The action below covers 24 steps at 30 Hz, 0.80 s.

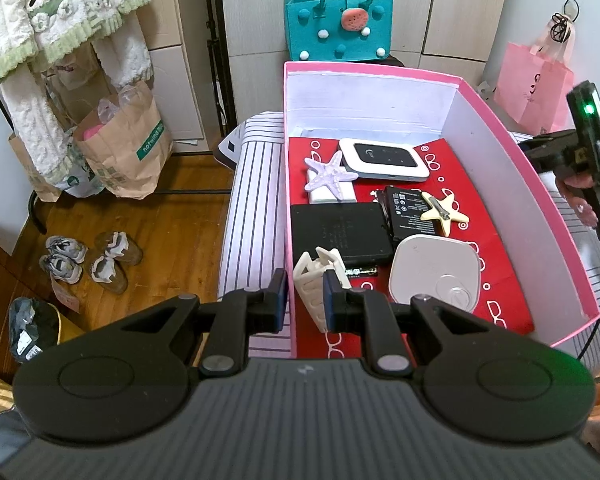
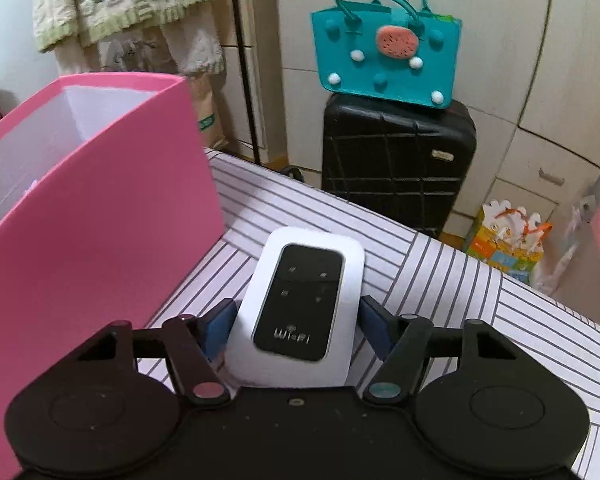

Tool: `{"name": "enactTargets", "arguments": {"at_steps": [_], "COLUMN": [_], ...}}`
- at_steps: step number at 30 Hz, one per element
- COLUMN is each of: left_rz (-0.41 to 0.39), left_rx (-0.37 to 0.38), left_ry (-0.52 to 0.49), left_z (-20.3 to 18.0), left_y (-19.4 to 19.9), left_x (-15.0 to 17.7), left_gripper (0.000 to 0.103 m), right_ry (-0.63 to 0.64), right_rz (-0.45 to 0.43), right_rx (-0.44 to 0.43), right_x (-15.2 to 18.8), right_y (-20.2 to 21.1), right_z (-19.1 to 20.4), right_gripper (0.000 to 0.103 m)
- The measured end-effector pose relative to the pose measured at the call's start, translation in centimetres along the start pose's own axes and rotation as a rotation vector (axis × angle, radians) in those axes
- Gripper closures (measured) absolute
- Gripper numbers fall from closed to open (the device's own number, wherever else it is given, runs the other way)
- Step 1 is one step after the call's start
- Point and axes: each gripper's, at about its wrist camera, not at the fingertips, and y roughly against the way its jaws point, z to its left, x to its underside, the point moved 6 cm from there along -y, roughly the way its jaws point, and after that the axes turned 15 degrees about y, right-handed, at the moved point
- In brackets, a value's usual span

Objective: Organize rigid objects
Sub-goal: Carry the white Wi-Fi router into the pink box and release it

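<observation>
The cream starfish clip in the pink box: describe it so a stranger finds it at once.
Start at the pink cardboard box with its red patterned floor. Right of centre lies a black battery pack; the cream starfish hair clip lies on it, metal clasp up. The lilac starfish sits further left, on a white block.

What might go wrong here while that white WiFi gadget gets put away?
The smooth, rounded WiFi router sits between the fingers of the right hand-held gripper and may slip out if lifted. It would have to clear the tall wall of the pink box. The box is already crowded, so it might land on the cream starfish.
</observation>
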Motion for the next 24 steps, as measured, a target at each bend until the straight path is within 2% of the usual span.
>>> {"name": "enactTargets", "arguments": {"at_steps": [3, 5, 7, 11, 15, 24], "left_rz": [-0.002, -0.001, 0.002, 0.005, 0.009, 0.029], "left_rx": [-0.002, 0.0, 0.001, -0.003, -0.003, 0.001], "left_ry": [-0.002, 0.003, 0.003, -0.006, -0.007, 0.009], "left_z": [0.1, 0.1, 0.1, 0.0, -0.1, 0.4], "left_y": [-0.1, -0.1, -0.1, -0.1, 0.0, 0.6], "left_x": [0.0, 0.0, 0.1, 0.1, 0.1, -0.2], "left_gripper": [0.087, 0.087, 0.087, 0.087, 0.087, 0.092], "right_ry": [-0.015, -0.025, -0.063, -0.206, -0.282, -0.3], "right_rz": [0.005, -0.009, -0.015, -0.027, -0.037, -0.096], "right_rx": [0.015, 0.035, 0.034, -0.022, -0.096, -0.144], "right_x": [-0.4, -0.4, -0.3, 0.1, 0.6, 1.3], "right_y": [-0.5, -0.5, -0.3, 0.2, 0.7, 4.2], "right_z": [0.0, -0.1, -0.4, -1.7, -2.1, -1.4], "right_gripper": [0.029, 0.037, 0.038, 0.038, 0.038, 0.038]}}
